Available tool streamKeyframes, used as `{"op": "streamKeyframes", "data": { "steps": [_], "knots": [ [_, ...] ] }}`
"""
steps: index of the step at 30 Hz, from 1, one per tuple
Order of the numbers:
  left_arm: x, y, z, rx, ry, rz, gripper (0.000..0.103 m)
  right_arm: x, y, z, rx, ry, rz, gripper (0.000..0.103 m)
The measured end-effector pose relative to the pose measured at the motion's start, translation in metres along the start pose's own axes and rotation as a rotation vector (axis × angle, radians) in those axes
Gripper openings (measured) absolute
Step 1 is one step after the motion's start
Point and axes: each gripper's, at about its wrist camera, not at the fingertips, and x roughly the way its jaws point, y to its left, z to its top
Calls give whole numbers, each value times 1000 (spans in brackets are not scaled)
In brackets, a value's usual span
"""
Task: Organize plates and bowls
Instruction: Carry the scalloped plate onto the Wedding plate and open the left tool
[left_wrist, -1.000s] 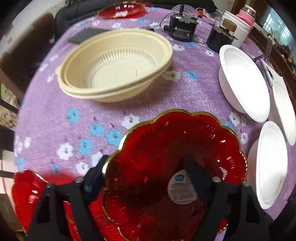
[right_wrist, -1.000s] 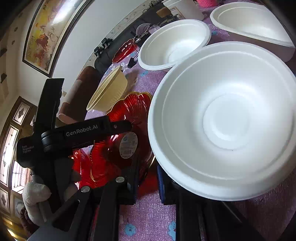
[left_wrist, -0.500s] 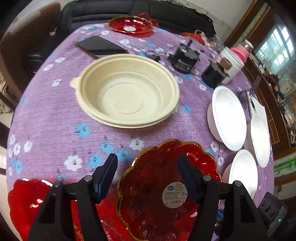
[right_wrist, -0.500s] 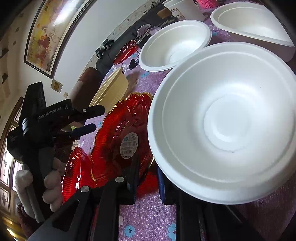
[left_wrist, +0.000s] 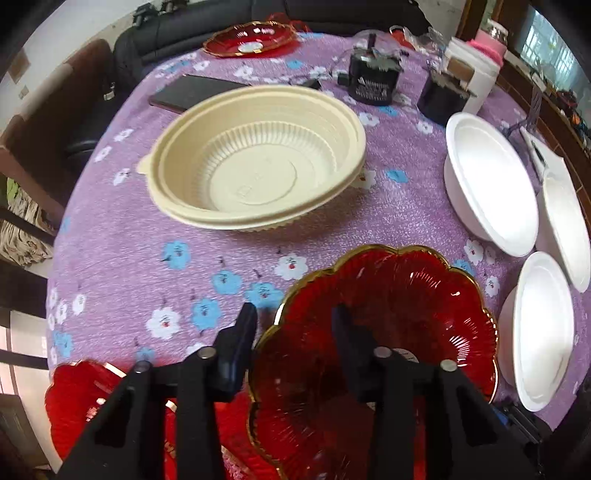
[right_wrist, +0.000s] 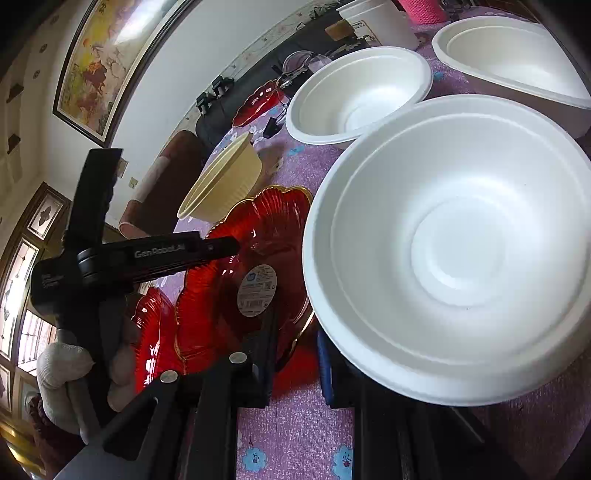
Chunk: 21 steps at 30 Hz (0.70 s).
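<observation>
Straddling the gold scalloped rim of a red glass plate (left_wrist: 388, 332), the left gripper (left_wrist: 295, 325) has just been narrowing its jaws; one finger sits outside the rim and one inside, but whether the pads already press on the glass cannot be told. That plate lies at the near edge of a round table under a purple flowered cloth (left_wrist: 147, 251), partly over a second red plate (left_wrist: 77, 398) at the near left. At the near right edge, the right gripper (right_wrist: 295, 350), jaws narrow, clamps the rim of a white foam bowl (right_wrist: 461, 251). Two more white bowls (left_wrist: 487, 188) follow the right edge. Stacked cream plastic bowls (left_wrist: 255, 162) occupy the middle. Farther back lie a dark phone (left_wrist: 192, 92) and black jars (left_wrist: 373, 81), with a third red plate (left_wrist: 251, 37) at the far edge.
</observation>
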Motion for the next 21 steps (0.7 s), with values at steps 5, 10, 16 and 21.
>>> {"op": "streamKeyframes", "data": {
  "steps": [5,10,16,21],
  "knots": [
    [-37,8,-7,-19,-88,0,39,-7,10,-1,-35,-25,47,22],
    [-82,20,-20,-51,-177,-14,39,-21,32,-3,-98,-58,74,22],
    [-123,48,-45,-111,-267,2,39,-36,72,-9,-175,-66,110,22],
    [-139,81,-69,-192,-301,-11,39,-36,106,-17,-245,-55,117,22]
  ]
}}
